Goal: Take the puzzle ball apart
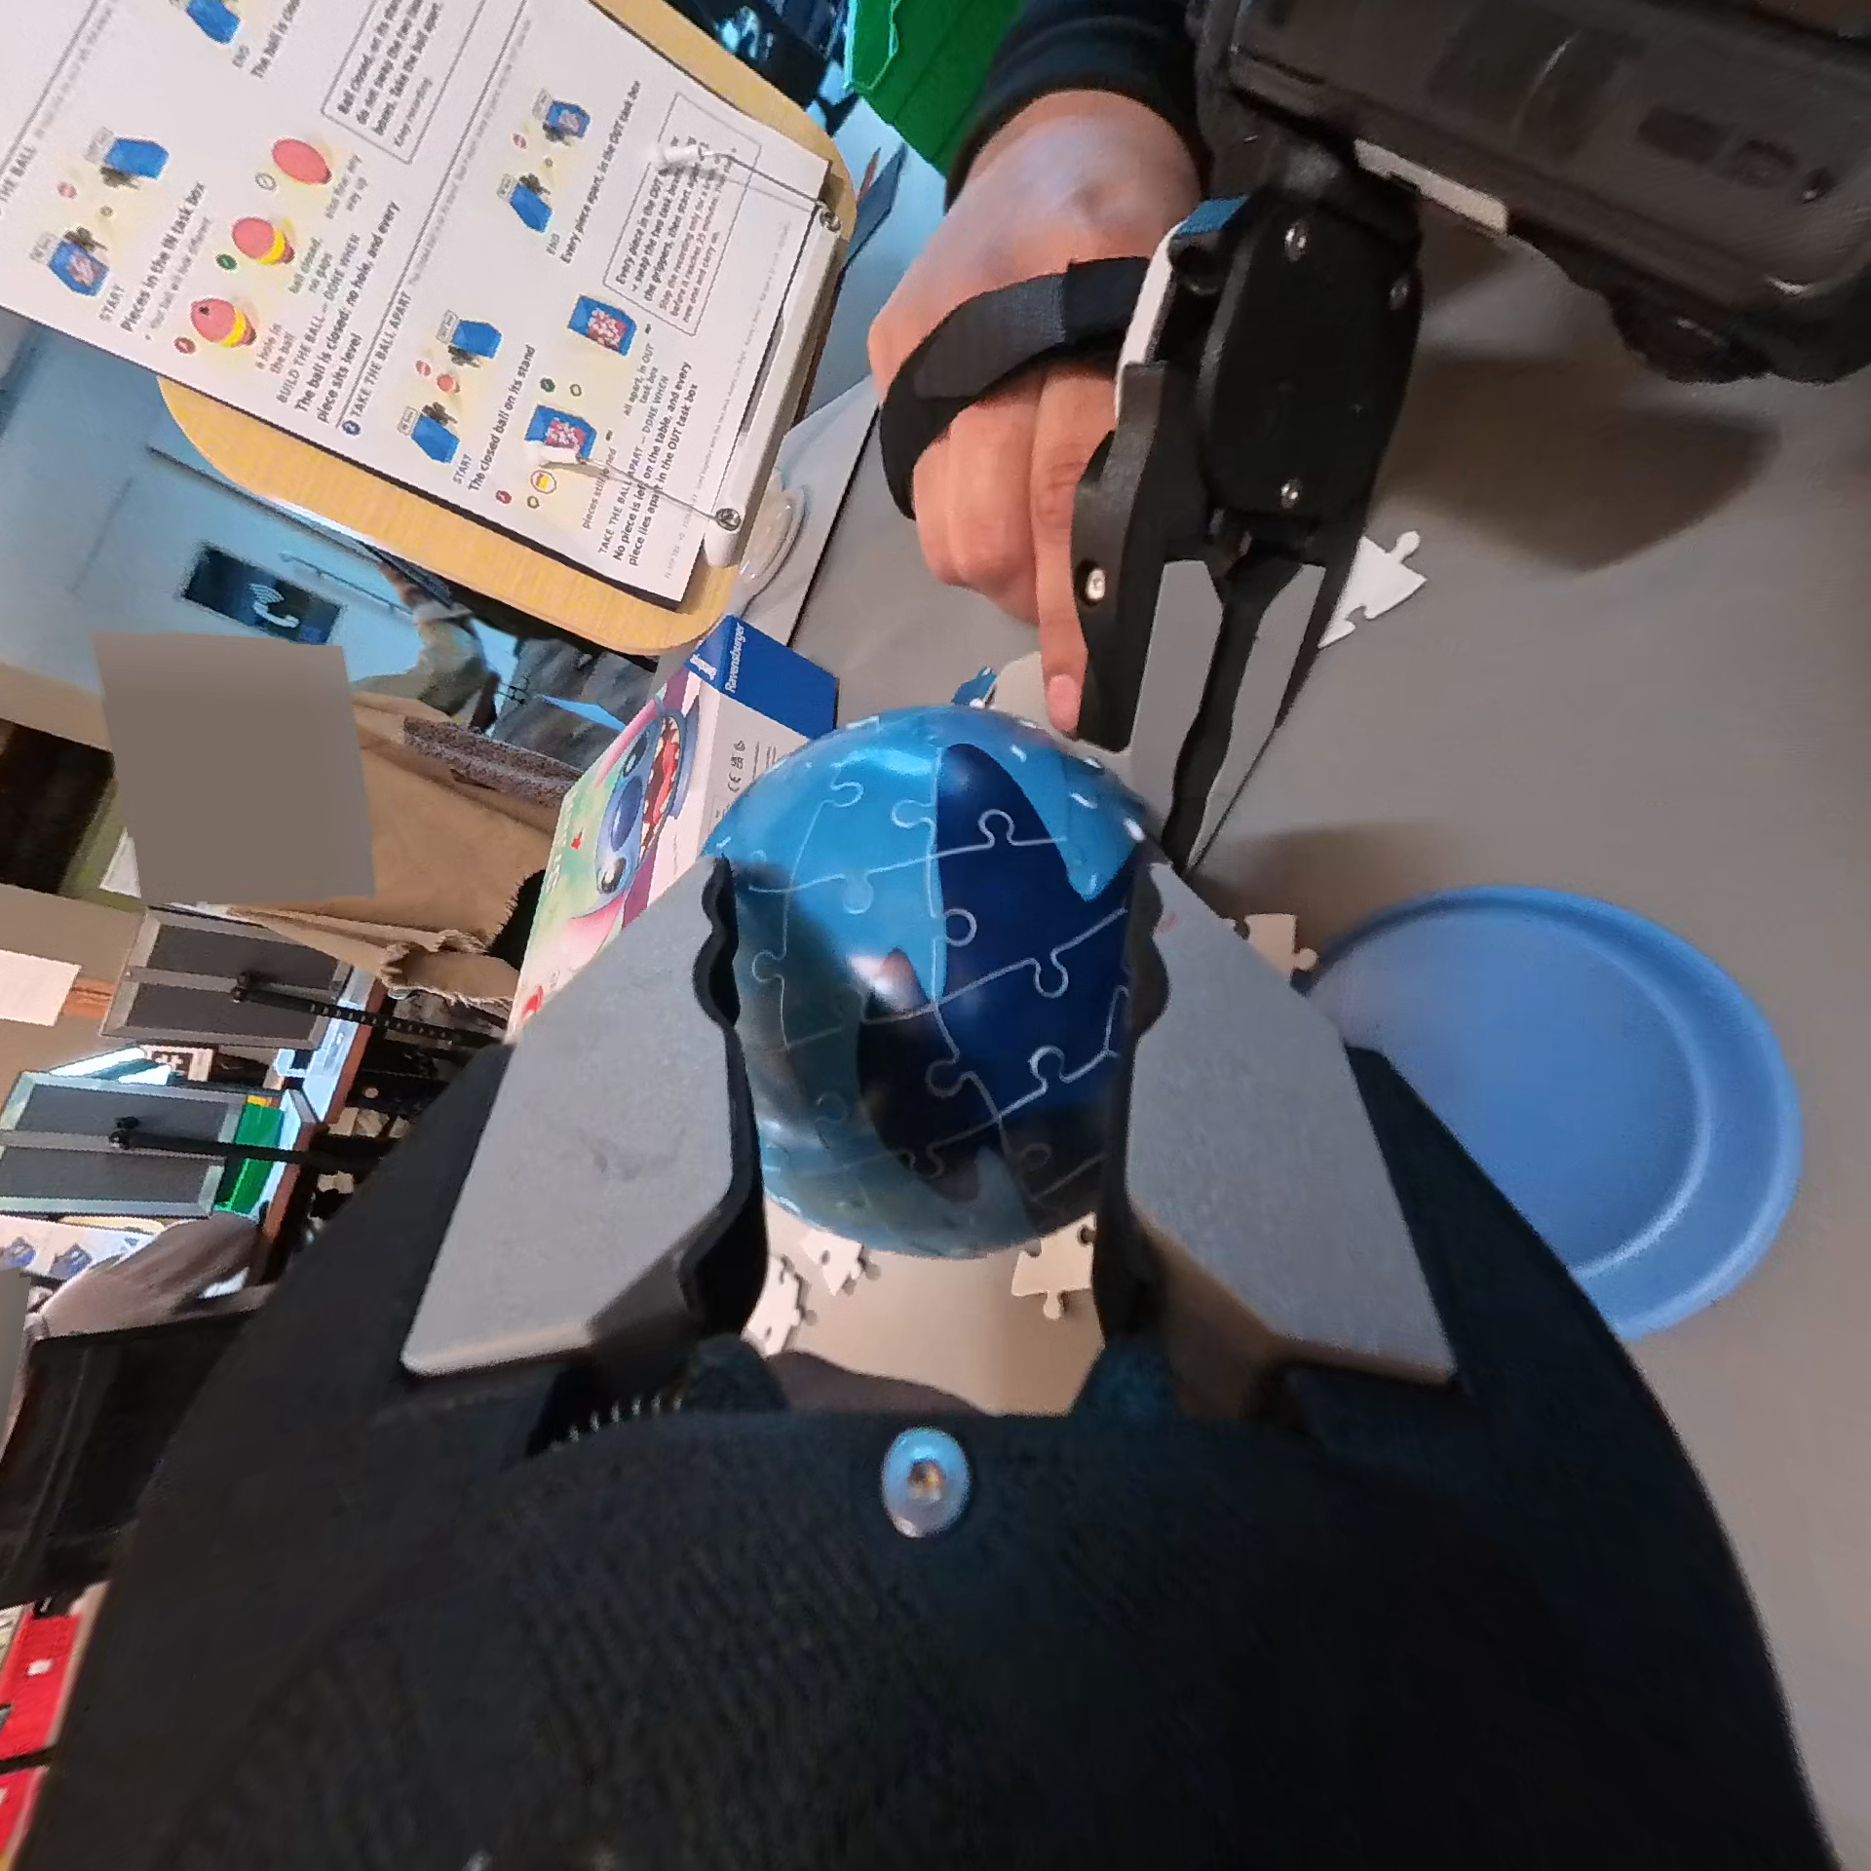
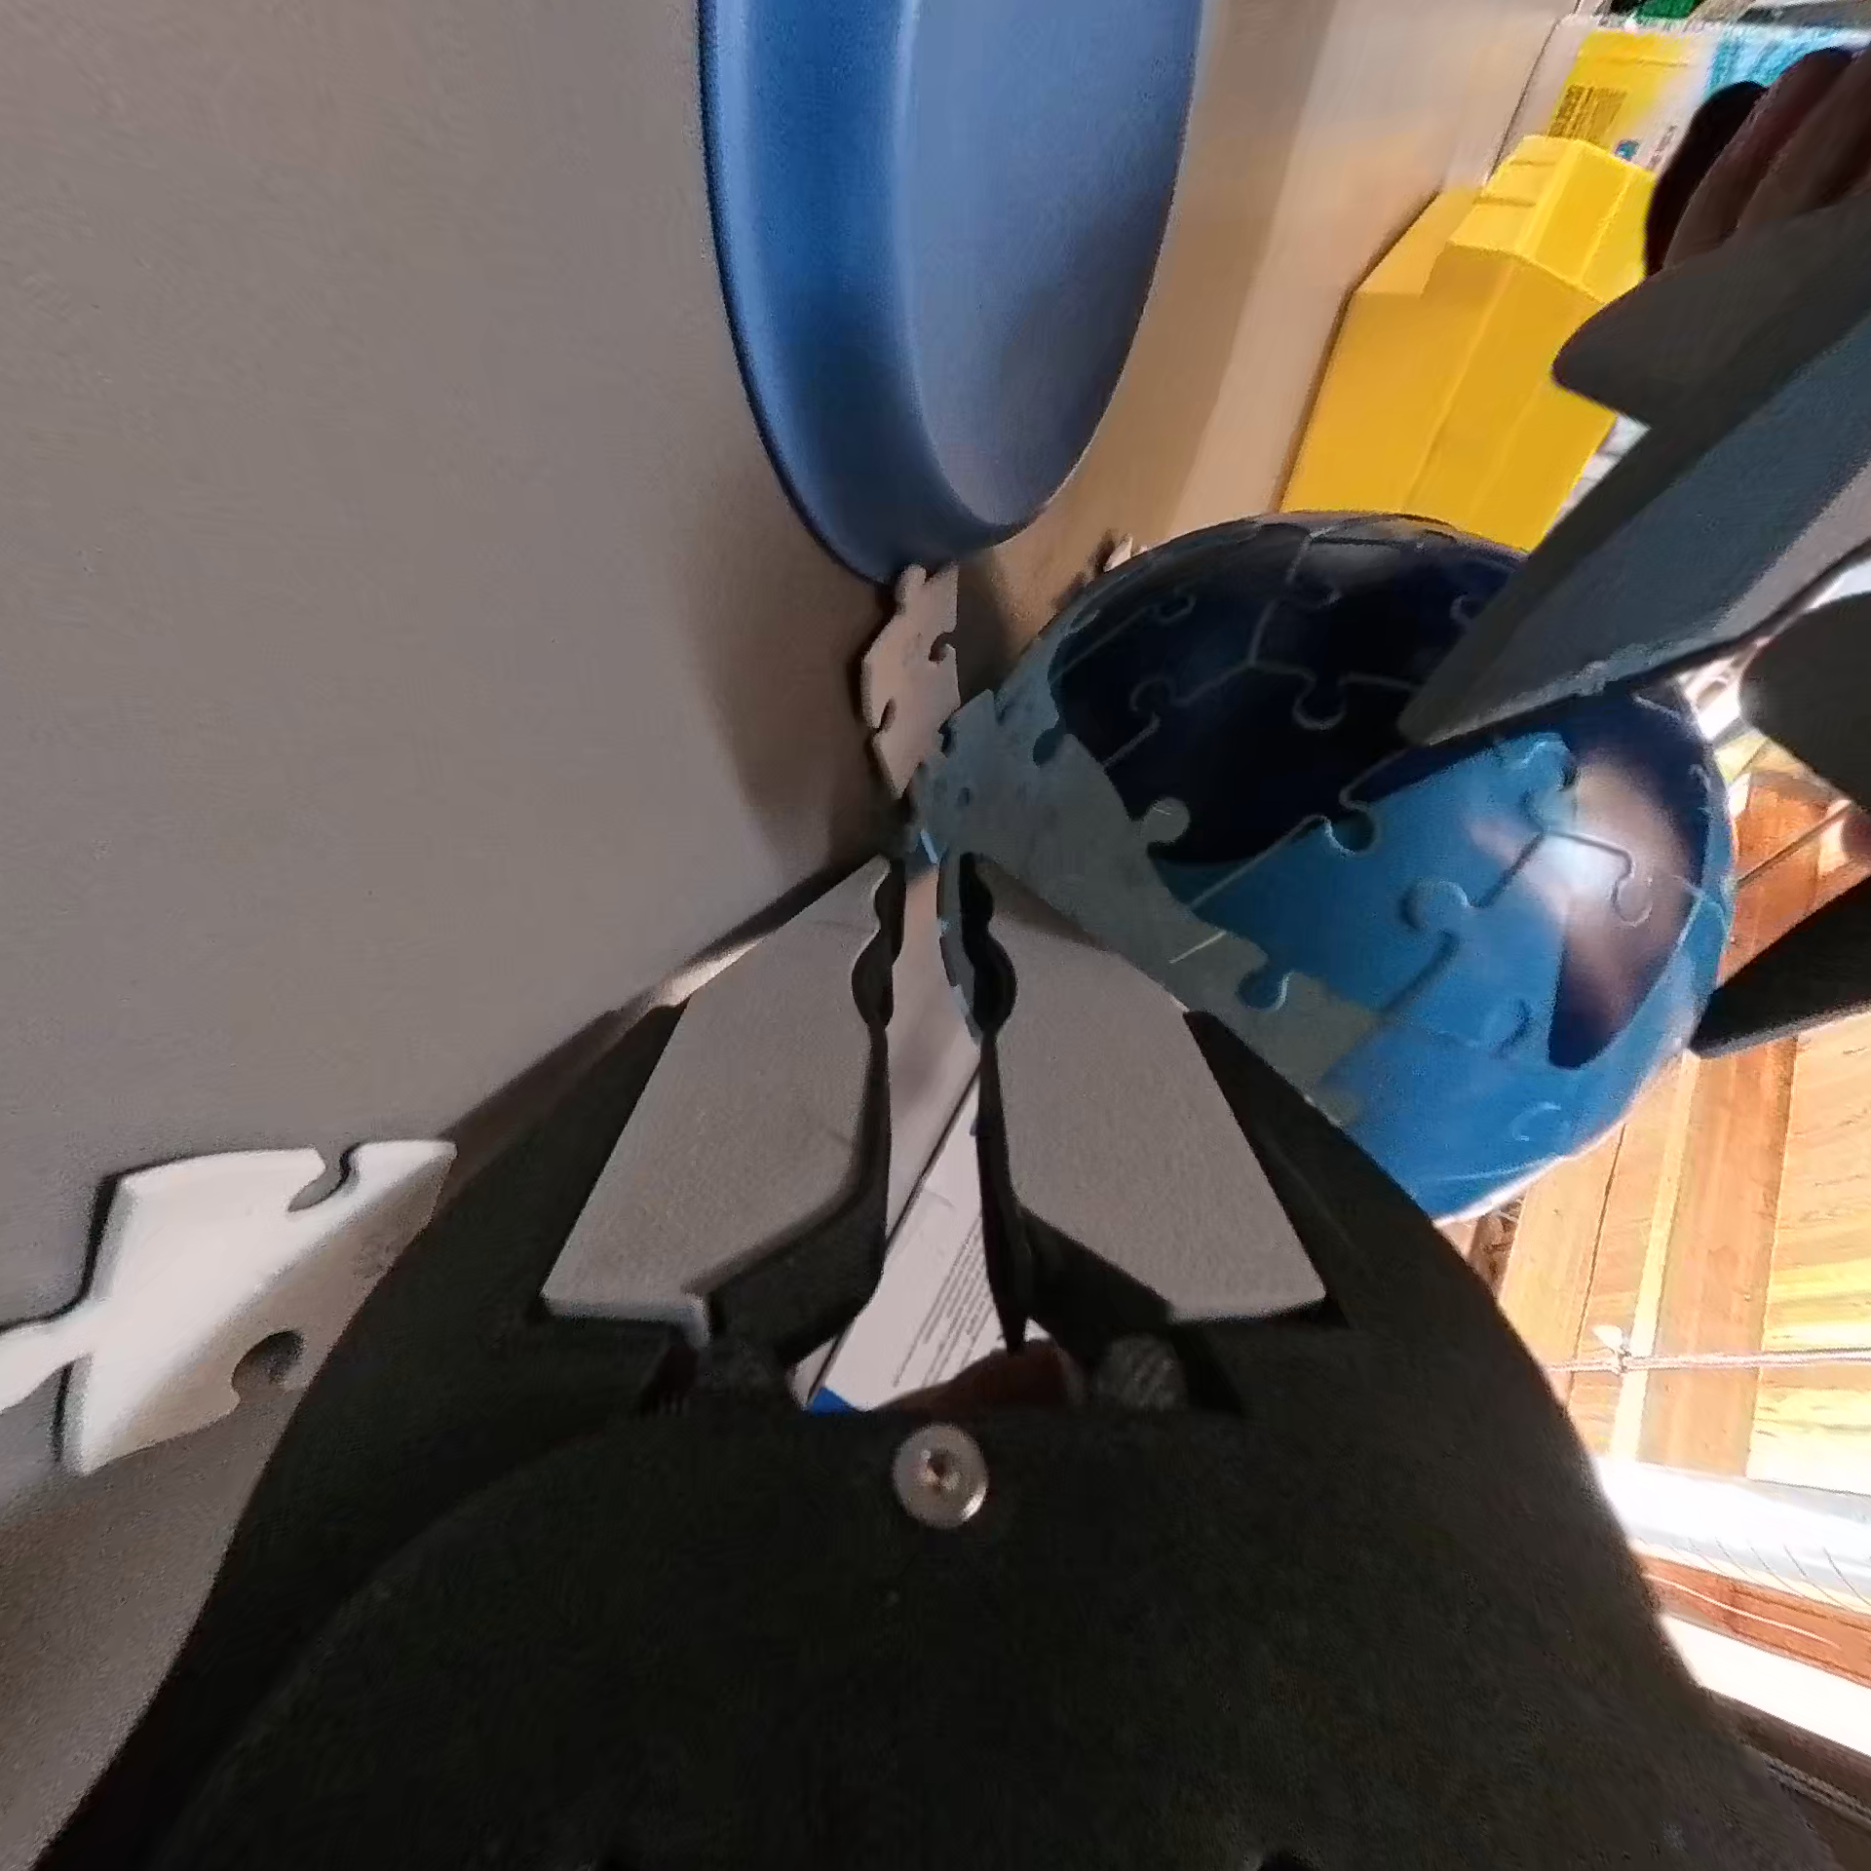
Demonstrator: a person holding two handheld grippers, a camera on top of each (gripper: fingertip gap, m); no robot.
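Most of the work was left. The grey table (image 1: pixel 1579 709) carried only a few loose white pieces (image 2: pixel 213 1286), one (image 2: pixel 916 673) touching the blue bowl (image 1: pixel 1579 1104) at my three o'clock. The puzzle ball (image 1: pixel 942 982) was held off the table, nearly whole, clenched in my left claw (image 1: pixel 931 972), with an open edge at twelve. There my right claw (image 2: pixel 937 891) was pinched nearly closed on a rim piece (image 2: pixel 957 911), seemingly peeling it away.
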